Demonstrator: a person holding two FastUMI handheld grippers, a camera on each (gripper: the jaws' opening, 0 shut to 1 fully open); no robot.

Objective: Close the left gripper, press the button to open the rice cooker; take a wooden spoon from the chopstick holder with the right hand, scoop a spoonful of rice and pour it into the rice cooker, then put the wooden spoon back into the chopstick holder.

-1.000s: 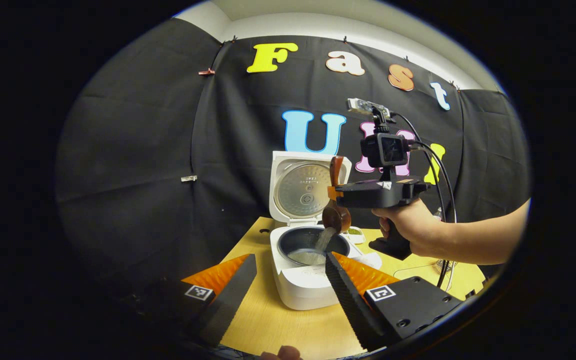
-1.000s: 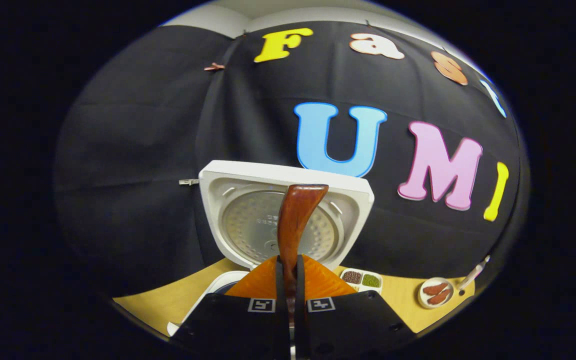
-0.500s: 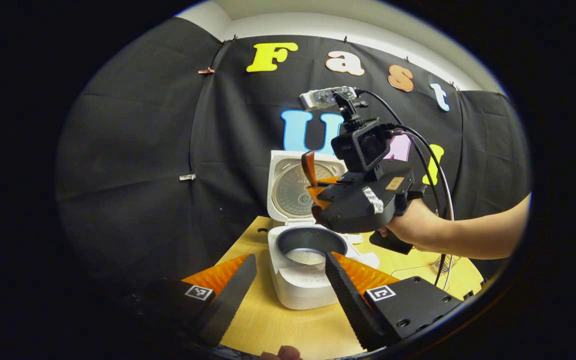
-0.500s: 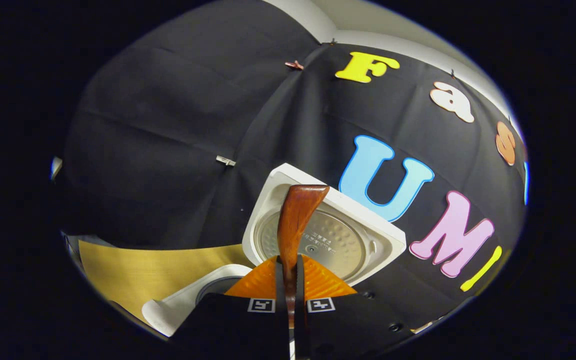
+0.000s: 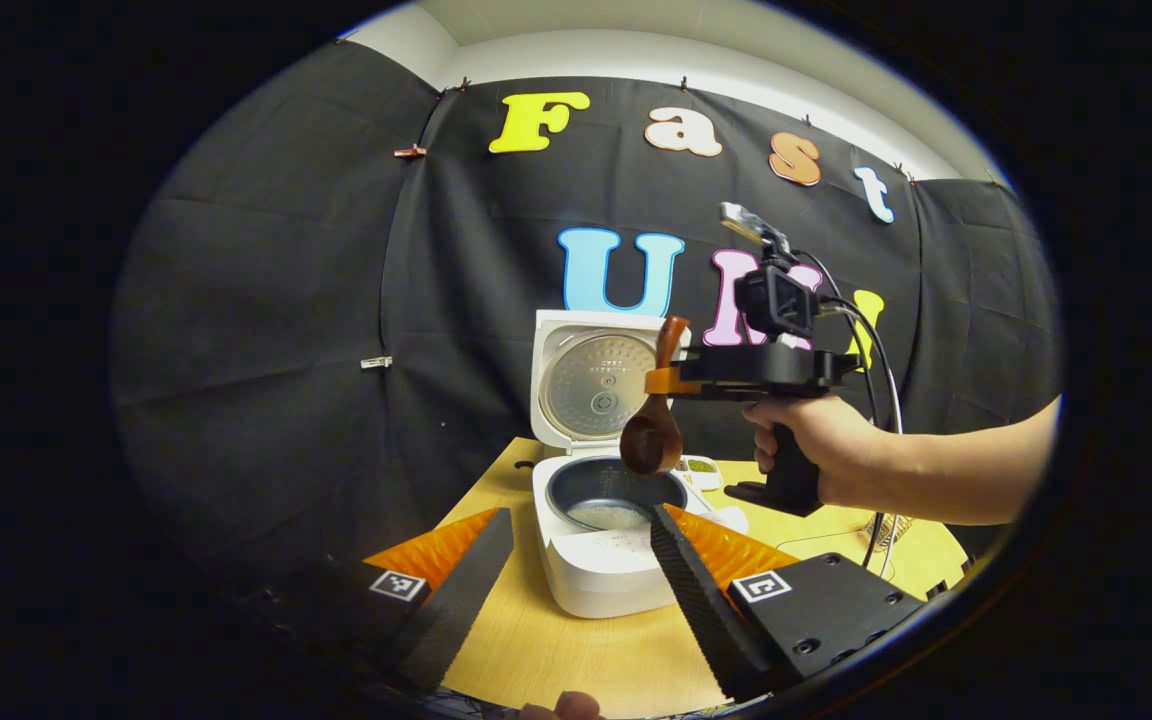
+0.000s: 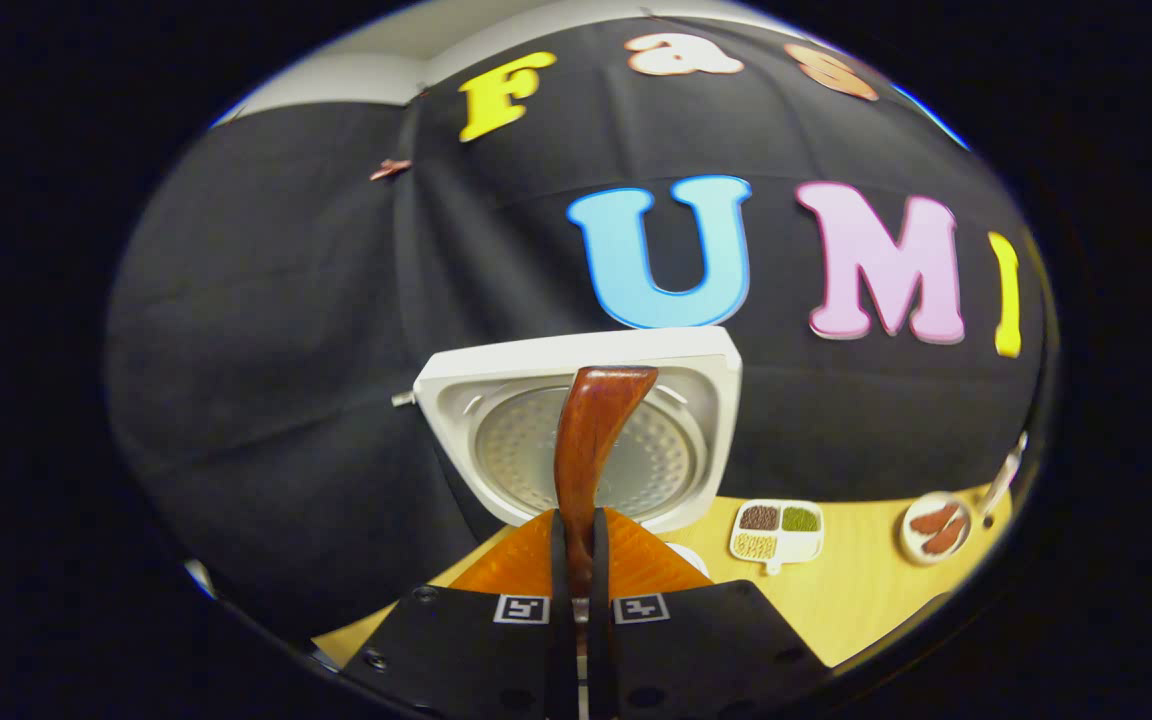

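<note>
The white rice cooker (image 5: 604,560) stands on the wooden table with its lid (image 5: 598,380) raised; its dark inner pot (image 5: 611,495) holds a little white rice. In the left gripper view, the right gripper (image 5: 671,382) is held by a hand above the pot, shut on a brown wooden spoon (image 5: 652,435) whose bowl hangs down over the pot's rim. In the right gripper view the spoon handle (image 6: 586,450) stands up between the shut fingers, before the open lid (image 6: 586,440). My left gripper (image 5: 576,560) stands open in front of the cooker, with nothing between its fingers.
A small white divided dish of beans (image 6: 778,528) and a round plate with reddish pieces (image 6: 936,525) lie on the yellow-wood table (image 6: 866,590) to the right of the cooker. A cable (image 5: 881,360) trails from the right gripper.
The right gripper has swung back from a tilted pose to level, moving right. The spoon's bowl now hangs over the pot with no rice falling from it. The left gripper stayed put.
</note>
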